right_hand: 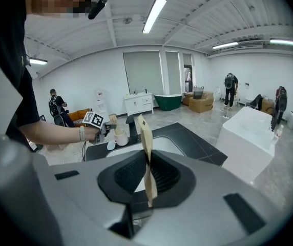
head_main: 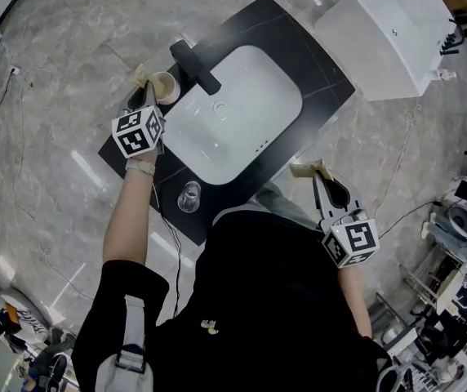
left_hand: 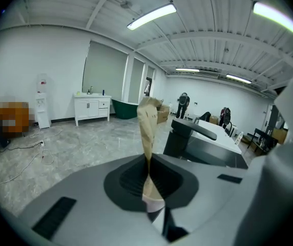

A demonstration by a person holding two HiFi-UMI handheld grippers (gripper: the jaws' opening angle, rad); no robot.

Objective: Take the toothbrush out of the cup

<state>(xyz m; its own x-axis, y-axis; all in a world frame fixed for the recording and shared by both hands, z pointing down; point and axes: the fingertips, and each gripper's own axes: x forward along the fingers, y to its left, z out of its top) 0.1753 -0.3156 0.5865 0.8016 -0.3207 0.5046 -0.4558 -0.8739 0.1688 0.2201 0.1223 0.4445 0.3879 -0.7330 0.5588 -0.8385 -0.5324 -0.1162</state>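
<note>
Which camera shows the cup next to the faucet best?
The head view: it looks down on the open top of the cup, beside the faucet. The right gripper view shows the cup only small and far off. The left gripper view does not show it.

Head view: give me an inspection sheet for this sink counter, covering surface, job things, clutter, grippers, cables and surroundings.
Surface: black counter with white sink and black tap.
Job's things: cup beside the tap; toothbrush not made out.
Clutter: clear glass near the counter's front edge.
Grippers: left gripper beside the cup, fingers shut; right gripper off the counter, fingers shut, empty.
Cables: cable on the floor.
Surroundings: white bathtub, grey floor.
</note>
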